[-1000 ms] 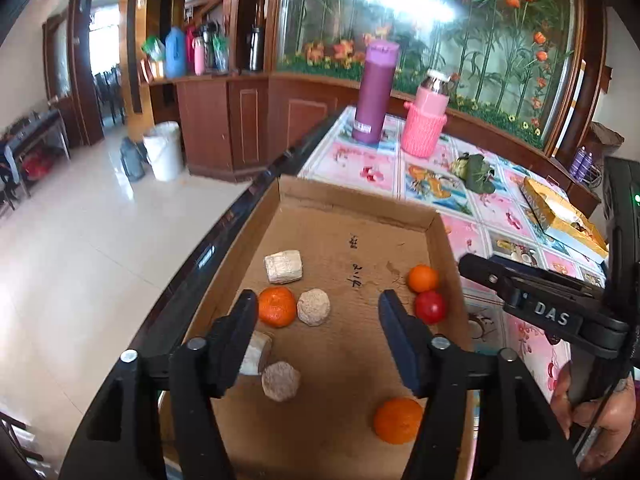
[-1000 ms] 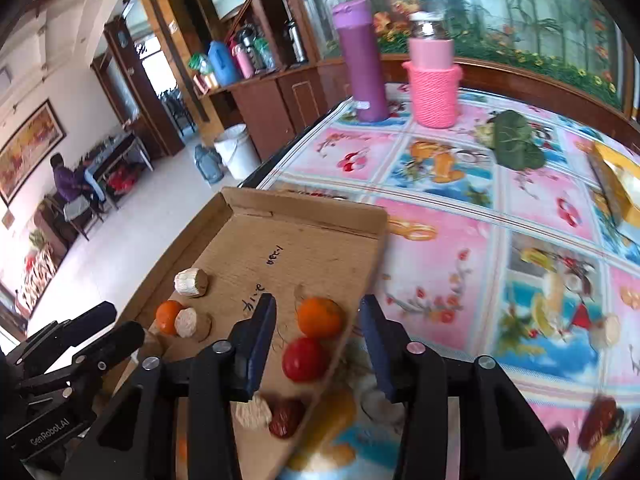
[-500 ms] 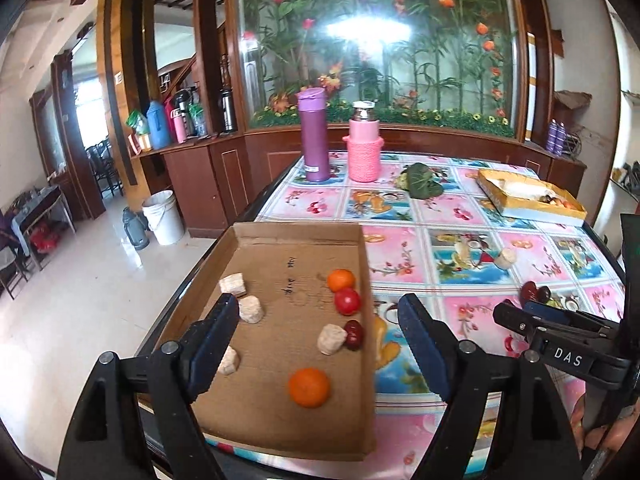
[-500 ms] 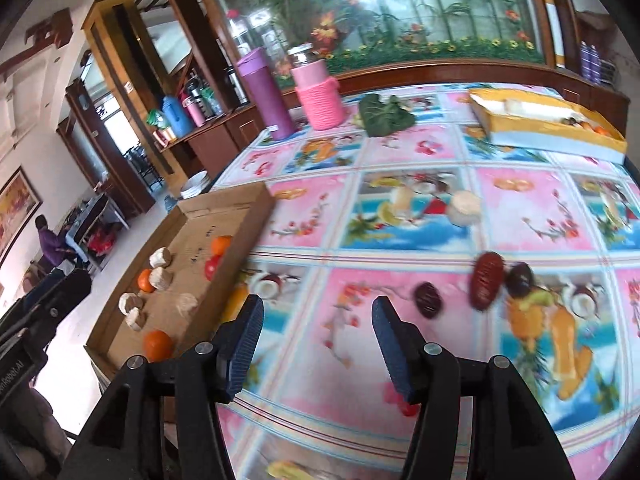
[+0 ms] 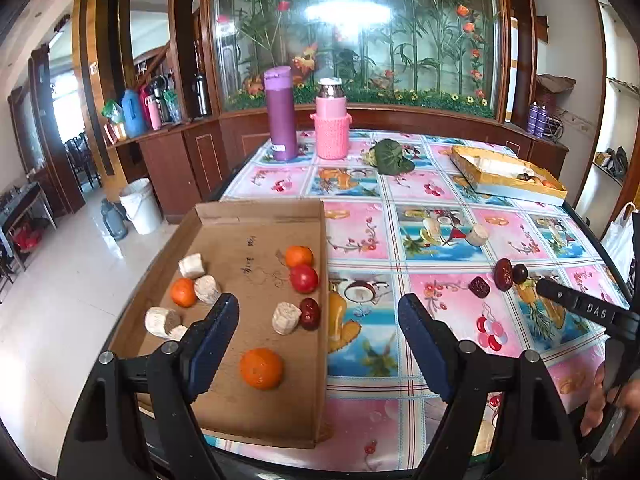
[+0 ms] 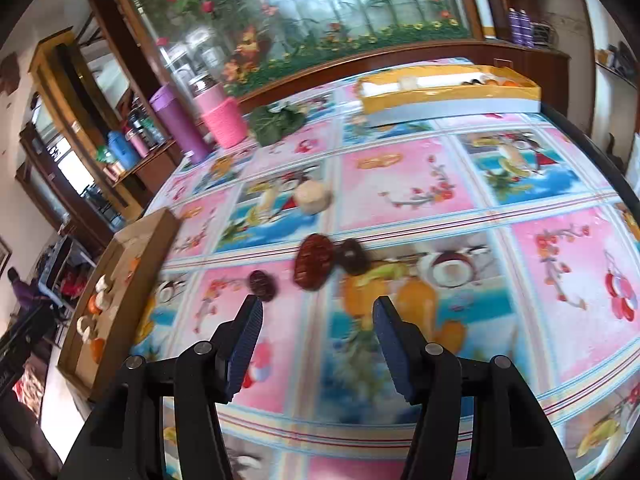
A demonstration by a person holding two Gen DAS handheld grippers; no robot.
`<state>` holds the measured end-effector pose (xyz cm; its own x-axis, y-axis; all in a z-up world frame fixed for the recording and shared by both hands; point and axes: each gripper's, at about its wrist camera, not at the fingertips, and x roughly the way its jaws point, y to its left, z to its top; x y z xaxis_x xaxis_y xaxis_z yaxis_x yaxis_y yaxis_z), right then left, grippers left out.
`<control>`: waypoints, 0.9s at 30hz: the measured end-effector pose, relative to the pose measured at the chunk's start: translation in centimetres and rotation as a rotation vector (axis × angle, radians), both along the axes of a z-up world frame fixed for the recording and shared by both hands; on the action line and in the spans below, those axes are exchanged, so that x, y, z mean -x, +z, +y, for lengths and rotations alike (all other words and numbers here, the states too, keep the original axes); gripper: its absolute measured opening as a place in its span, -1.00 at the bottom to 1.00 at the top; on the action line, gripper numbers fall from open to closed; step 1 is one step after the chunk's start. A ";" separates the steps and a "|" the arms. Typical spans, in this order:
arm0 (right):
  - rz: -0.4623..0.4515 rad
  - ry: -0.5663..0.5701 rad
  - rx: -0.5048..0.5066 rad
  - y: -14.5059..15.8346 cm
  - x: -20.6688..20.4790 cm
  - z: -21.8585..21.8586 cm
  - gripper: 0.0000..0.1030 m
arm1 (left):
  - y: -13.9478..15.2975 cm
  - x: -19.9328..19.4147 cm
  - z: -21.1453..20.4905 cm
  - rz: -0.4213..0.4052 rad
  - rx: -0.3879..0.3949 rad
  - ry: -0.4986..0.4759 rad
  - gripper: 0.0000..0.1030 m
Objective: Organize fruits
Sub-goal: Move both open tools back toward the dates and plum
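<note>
Blue-padded, the left gripper hangs with its jaws spread and empty over the cardboard tray, which holds oranges and pale chunks. The right gripper, jaws also parted and empty, hovers above the tablecloth just short of three dark red dates.

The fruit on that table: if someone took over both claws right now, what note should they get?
Left claw: open, empty, over the cardboard tray.
Right claw: open, empty, pointed at the loose dates.
In the tray: three oranges, a red fruit, one date and several pale chunks.
Still on the tablecloth: three dark dates close together and one pale chunk further back.
Left to do: probably pick up those four pieces, nearest date first.
</note>
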<state>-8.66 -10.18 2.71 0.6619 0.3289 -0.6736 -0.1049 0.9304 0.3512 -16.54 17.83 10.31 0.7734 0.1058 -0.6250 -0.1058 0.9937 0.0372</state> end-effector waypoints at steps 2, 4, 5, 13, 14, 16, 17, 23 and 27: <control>0.010 -0.024 0.002 -0.2 -0.5 -1.0 0.20 | -0.5 -0.3 0.0 0.017 0.017 -0.013 0.58; 0.017 -0.033 0.010 -0.3 -0.8 -1.4 0.20 | -0.9 -0.5 -0.2 0.027 0.029 -0.029 0.58; 0.020 -0.033 0.019 -0.4 -1.0 -1.4 0.20 | -1.1 -0.6 -0.3 0.031 0.034 -0.034 0.58; 0.041 0.039 0.199 -1.2 -3.6 0.3 0.19 | -2.9 -2.4 -1.6 0.090 0.081 -0.099 0.58; 0.035 0.044 0.213 -1.1 -3.7 0.4 0.19 | -3.2 -2.9 -2.0 0.099 0.089 -0.110 0.58; 0.028 0.065 0.228 -1.1 -4.0 0.6 0.19 | -3.5 -3.7 -2.5 0.116 0.098 -0.124 0.58; 0.028 0.077 0.235 -1.1 -4.3 0.7 0.19 | -3.7 -4.2 -2.7 0.123 0.103 -0.131 0.58; 0.037 0.156 0.322 -2.0 -6.0 2.4 -0.22 | -4.1 -6.8 -4.9 0.147 0.093 -0.165 0.57; 0.048 0.191 0.265 -2.0 -6.8 1.7 -0.47 | -4.1 -8.8 -6.2 0.166 0.102 -0.198 0.57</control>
